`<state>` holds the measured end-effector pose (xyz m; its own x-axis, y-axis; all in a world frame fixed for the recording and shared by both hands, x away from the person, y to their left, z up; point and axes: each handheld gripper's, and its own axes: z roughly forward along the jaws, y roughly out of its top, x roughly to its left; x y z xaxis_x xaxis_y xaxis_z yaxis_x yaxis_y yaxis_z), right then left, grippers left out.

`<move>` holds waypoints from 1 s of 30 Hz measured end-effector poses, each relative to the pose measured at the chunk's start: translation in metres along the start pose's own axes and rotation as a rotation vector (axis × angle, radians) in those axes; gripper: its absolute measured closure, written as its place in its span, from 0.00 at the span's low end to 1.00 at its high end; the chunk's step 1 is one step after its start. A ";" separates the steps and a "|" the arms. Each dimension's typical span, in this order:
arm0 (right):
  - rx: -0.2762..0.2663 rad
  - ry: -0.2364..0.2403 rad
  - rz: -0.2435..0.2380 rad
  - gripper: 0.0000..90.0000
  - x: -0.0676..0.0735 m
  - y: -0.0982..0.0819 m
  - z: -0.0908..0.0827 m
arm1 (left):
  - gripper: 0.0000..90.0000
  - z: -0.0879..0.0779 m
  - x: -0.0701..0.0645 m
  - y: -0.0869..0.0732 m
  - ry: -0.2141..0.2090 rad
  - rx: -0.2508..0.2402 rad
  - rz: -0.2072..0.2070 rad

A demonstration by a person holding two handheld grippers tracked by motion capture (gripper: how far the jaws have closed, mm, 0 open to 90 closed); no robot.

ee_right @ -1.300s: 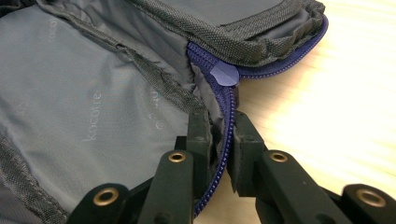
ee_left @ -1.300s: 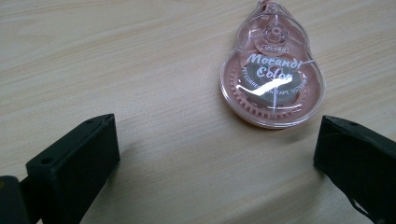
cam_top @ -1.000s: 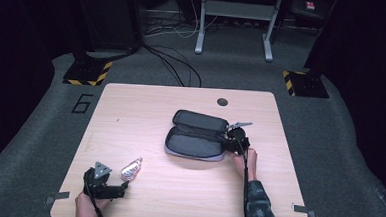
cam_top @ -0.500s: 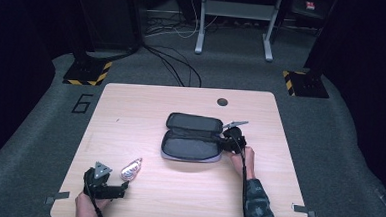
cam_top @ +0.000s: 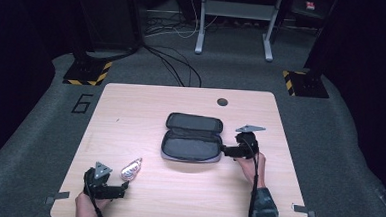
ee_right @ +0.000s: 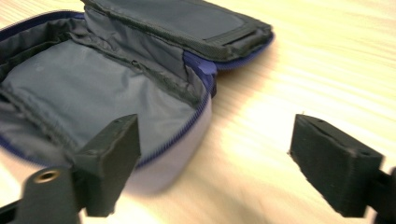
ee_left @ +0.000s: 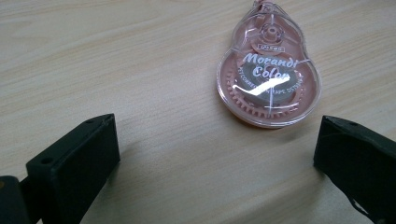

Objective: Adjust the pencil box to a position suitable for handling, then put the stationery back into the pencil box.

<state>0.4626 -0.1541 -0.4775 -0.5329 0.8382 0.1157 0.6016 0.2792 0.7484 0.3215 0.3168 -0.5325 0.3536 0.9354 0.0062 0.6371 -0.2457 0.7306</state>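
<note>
Right gripper (cam_top: 225, 150), frame centre-right: jaws just opened wide, nothing held, pouch (cam_top: 192, 138) lies unzipped beside it. Left gripper (cam_top: 125, 186), lower left: held wide open, empty, w/ tape roller (cam_top: 132, 168) just ahead.

Black cables (cam_top: 175, 67) trail across the grey floor (cam_top: 40, 125) behind the table (cam_top: 131, 105).

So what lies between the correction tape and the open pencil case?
Nothing: in the high view, only bare wooden table separates the correction tape from the open pencil case.
</note>
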 end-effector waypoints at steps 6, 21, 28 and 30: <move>-0.020 -0.049 0.002 0.13 -0.008 -0.024 -0.032 | 0.00 0.000 0.000 0.000 -0.001 0.000 0.000; 0.035 -0.205 0.058 0.02 -0.034 -0.094 -0.061 | 0.00 0.000 0.000 0.000 0.000 0.000 0.000; 0.043 -0.241 0.062 0.01 -0.041 -0.107 -0.061 | 0.00 0.000 0.000 0.000 0.001 0.001 0.000; 0.054 -0.255 0.056 0.01 -0.041 -0.108 -0.060 | 0.00 0.000 0.000 0.000 0.001 0.001 0.000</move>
<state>0.3838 -0.2472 -0.5240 -0.3346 0.9422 -0.0172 0.6607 0.2476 0.7086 0.3216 0.3170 -0.5323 0.3534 0.9355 0.0068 0.6380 -0.2463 0.7296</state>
